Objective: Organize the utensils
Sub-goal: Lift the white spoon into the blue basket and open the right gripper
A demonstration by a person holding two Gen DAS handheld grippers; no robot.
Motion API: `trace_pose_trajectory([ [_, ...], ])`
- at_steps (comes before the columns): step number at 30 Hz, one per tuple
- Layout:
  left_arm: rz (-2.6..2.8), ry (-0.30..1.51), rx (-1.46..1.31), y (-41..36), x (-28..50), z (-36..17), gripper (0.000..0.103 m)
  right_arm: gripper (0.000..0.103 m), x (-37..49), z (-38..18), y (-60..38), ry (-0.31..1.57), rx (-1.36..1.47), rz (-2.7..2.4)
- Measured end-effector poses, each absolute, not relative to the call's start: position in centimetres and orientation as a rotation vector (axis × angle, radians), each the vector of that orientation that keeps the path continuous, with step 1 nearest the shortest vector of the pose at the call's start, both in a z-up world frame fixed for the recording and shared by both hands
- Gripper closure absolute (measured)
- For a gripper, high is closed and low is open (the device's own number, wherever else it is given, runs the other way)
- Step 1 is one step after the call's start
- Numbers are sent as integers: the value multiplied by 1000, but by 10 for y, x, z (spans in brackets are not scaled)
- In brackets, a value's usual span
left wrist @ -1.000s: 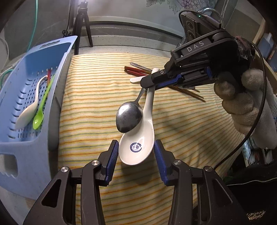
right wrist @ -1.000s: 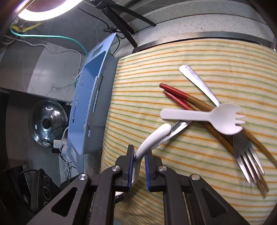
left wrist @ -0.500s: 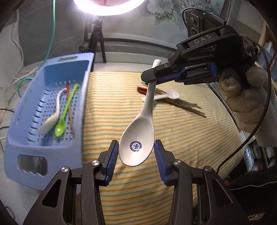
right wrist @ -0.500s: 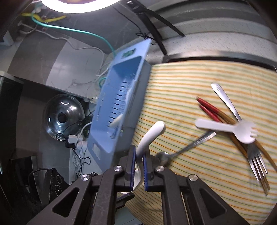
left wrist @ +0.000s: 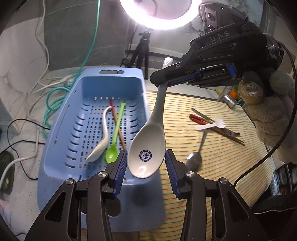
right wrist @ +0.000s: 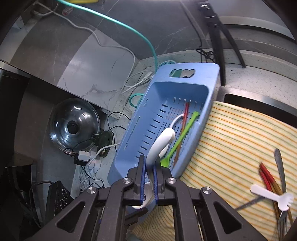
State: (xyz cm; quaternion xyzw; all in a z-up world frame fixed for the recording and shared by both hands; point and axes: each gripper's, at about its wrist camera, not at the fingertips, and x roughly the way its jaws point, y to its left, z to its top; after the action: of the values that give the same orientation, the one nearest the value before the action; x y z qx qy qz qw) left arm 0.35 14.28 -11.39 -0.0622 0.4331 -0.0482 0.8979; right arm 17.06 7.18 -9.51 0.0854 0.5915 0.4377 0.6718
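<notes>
My right gripper (right wrist: pixel 148 180) is shut on the handle of a white ceramic spoon (left wrist: pixel 148 152) and holds it in the air at the blue basket's near right corner. It also shows in the left wrist view (left wrist: pixel 157 81). The spoon's bowl hangs between the fingers of my open left gripper (left wrist: pixel 146 168), which does not touch it. The blue basket (left wrist: pixel 61 140) holds a white spoon (left wrist: pixel 101 146), a green spoon (left wrist: pixel 115 140) and a red-tipped chopstick (left wrist: pixel 116 120). A metal spoon (left wrist: pixel 194 159), a white spork (left wrist: pixel 211 126), red-tipped chopsticks (left wrist: pixel 213 122) and a fork lie on the striped cloth (left wrist: pixel 222 163).
A ring light (left wrist: pixel 157 13) on a tripod stands behind the basket. Cables (left wrist: pixel 55 92) lie on the counter left of it. A pot lid (right wrist: pixel 74 126) and a power strip sit lower down, beyond the counter's edge.
My right gripper has lifted the white spoon off the cloth and carried it left toward the basket. The metal spoon slid off it and stayed on the cloth. My left gripper moved along, still open.
</notes>
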Motion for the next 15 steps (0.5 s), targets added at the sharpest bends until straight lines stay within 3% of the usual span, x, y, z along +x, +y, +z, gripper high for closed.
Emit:
trace_pose_trajectory([
  [15, -54, 954, -115, 166, 22, -134, 63, 96, 193, -127, 117, 1384, 153, 987],
])
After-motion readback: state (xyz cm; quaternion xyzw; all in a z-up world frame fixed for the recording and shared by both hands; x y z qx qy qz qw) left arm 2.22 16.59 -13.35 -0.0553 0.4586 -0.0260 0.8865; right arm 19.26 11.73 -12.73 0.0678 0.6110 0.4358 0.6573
